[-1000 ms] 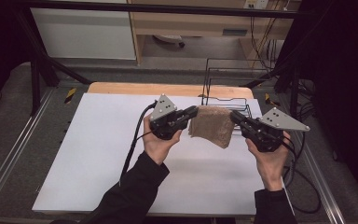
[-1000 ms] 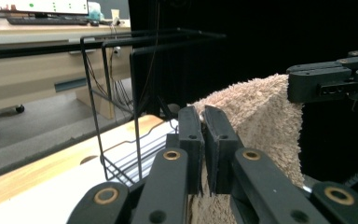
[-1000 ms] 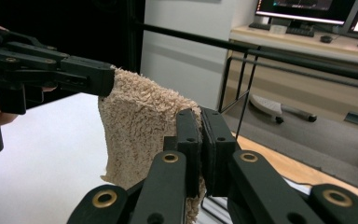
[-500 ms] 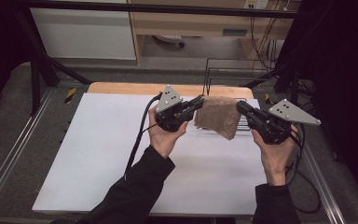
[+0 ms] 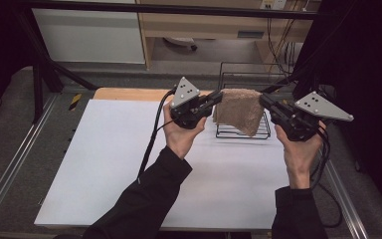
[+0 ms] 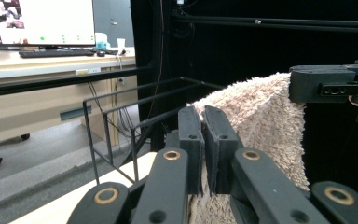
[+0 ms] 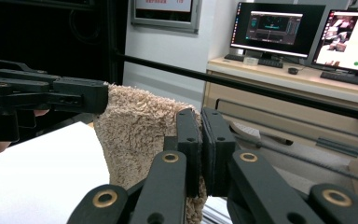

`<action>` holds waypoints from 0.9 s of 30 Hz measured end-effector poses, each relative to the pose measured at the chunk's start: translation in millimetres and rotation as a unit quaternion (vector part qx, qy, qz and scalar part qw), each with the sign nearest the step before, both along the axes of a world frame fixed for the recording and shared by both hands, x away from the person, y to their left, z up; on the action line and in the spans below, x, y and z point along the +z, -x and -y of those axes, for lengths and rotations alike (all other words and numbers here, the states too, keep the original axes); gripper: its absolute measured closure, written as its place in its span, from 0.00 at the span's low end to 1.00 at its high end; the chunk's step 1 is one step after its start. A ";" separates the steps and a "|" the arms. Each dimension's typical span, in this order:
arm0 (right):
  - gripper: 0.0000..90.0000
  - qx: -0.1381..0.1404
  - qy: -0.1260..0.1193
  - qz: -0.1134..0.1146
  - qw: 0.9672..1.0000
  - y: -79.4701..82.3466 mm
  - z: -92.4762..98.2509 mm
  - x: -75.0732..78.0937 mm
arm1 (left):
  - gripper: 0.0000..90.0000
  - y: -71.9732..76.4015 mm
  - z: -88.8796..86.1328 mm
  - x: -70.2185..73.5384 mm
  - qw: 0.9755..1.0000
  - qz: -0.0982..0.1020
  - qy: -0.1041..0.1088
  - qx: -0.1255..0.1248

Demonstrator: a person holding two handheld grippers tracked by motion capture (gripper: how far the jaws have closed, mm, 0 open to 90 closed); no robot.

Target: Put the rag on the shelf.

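Both grippers pinch the towel (image 5: 238,109) at its top corners: left gripper (image 5: 218,97), right gripper (image 5: 264,99). It hangs at frame centre, above the rack (image 5: 242,130). Hold the top edge level and taut, then lower it evenly over the wires.

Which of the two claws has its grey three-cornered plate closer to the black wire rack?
The left claw: its grey plate sits just left of the black wire rack, while the right claw carries its plate farther out, past the rack's right side.
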State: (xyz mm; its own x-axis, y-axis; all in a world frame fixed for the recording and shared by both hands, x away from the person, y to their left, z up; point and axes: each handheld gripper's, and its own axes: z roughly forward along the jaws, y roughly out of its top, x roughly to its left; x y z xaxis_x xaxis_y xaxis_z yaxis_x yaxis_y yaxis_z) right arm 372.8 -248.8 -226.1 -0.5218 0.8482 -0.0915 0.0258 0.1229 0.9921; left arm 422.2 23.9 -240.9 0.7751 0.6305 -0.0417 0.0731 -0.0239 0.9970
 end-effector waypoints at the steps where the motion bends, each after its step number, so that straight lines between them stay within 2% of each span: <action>1: 0.97 -0.001 -0.001 0.001 1.000 -0.6 0.6 1.8 | 0.96 -1.2 0.5 2.0 1.000 0.001 -0.001 0.000; 17: 0.97 -0.016 -0.007 0.027 0.999 -12.9 15.2 31.7 | 0.96 -15.9 19.3 32.1 1.000 0.019 0.013 0.002; 27: 0.97 -0.030 -0.005 0.030 0.999 -22.9 23.0 45.6 | 0.96 -26.9 30.5 46.0 1.000 0.025 0.017 0.006</action>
State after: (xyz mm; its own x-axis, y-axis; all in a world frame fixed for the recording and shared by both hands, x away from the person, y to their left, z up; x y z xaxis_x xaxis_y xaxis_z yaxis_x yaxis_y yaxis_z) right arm 395.7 -271.8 -180.5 -0.4641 0.8786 -0.1124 -0.0275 0.1126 0.9933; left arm 449.1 -6.7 -194.9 0.7690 0.6388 -0.0250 0.0234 0.0110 0.9997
